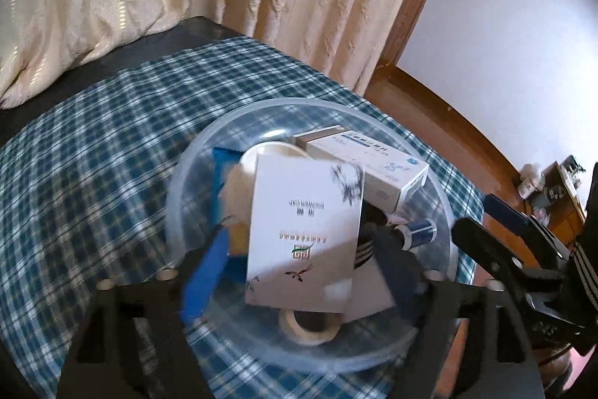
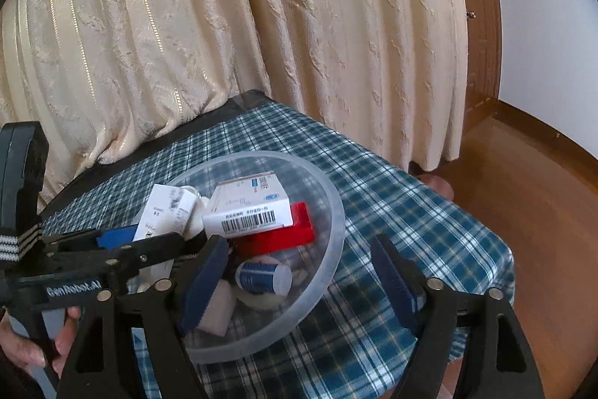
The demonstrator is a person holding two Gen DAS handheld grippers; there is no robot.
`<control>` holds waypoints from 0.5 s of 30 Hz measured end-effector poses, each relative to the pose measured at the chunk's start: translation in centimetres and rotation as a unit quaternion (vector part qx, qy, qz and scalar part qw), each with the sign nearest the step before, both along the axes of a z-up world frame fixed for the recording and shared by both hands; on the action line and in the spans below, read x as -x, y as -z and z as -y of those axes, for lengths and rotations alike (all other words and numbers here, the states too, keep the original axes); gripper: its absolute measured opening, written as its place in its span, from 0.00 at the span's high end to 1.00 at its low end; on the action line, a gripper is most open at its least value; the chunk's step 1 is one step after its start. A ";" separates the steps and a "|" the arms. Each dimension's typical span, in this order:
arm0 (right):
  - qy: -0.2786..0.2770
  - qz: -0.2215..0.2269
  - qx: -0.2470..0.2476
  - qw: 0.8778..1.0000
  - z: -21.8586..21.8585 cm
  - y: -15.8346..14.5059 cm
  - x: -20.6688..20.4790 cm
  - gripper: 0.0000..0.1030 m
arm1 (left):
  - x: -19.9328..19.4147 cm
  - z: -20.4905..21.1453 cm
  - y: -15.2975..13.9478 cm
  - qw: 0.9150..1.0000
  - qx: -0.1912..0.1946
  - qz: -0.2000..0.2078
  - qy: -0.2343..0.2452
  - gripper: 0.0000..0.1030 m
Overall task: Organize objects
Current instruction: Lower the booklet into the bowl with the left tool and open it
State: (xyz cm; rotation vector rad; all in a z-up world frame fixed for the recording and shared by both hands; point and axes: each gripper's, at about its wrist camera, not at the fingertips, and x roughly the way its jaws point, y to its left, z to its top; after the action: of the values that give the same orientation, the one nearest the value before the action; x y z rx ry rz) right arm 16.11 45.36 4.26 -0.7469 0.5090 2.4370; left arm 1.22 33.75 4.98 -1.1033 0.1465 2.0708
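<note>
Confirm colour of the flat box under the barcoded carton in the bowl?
Red. The red box shows best in the right wrist view, beneath the white barcoded carton.

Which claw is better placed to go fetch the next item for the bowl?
Right. The right claw is open and empty at the near rim of the clear bowl. The left claw has the white box between its fingers over the bowl, so it looks occupied.
</note>
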 end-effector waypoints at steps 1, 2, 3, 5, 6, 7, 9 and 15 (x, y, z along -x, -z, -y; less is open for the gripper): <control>0.000 0.000 -0.001 1.000 0.2 -0.1 -0.2 0.05 | -0.1 0.4 -0.2 1.000 0.002 -0.006 -0.005 0.17; 0.001 0.001 -0.003 1.000 0.3 -0.1 -0.3 0.03 | -0.3 0.8 -0.5 1.000 0.008 -0.015 -0.010 0.17; 0.002 0.005 -0.005 1.000 0.5 -0.2 -0.4 0.02 | -0.6 1.2 -0.7 1.000 0.014 -0.022 -0.014 0.17; 0.002 0.018 -0.009 1.000 1.0 -0.2 -0.4 0.00 | -1.3 1.9 -1.4 0.997 0.044 -0.059 -0.034 0.17; 0.001 0.026 -0.011 1.000 1.2 -0.2 -0.3 0.00 | -1.6 2.2 -1.7 0.995 0.054 -0.075 -0.041 0.17; 0.000 0.033 -0.013 0.999 1.5 -0.1 -0.3 0.00 | -2.4 2.6 -2.2 0.991 0.069 -0.107 -0.051 0.16; -0.002 0.048 -0.020 0.999 2.2 -0.2 -0.4 0.00 | -3.7 3.2 -3.1 0.983 0.084 -0.148 -0.063 0.07; -0.019 0.055 -0.064 0.996 5.2 -2.1 -1.2 0.00 | -6.5 4.6 -5.0 0.974 0.089 -0.196 -0.073 0.00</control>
State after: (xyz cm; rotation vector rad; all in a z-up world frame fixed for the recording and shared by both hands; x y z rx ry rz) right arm 17.26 40.13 6.38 -0.8383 0.2949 2.4208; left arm 7.70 29.15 10.02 -0.8136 0.4664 2.4281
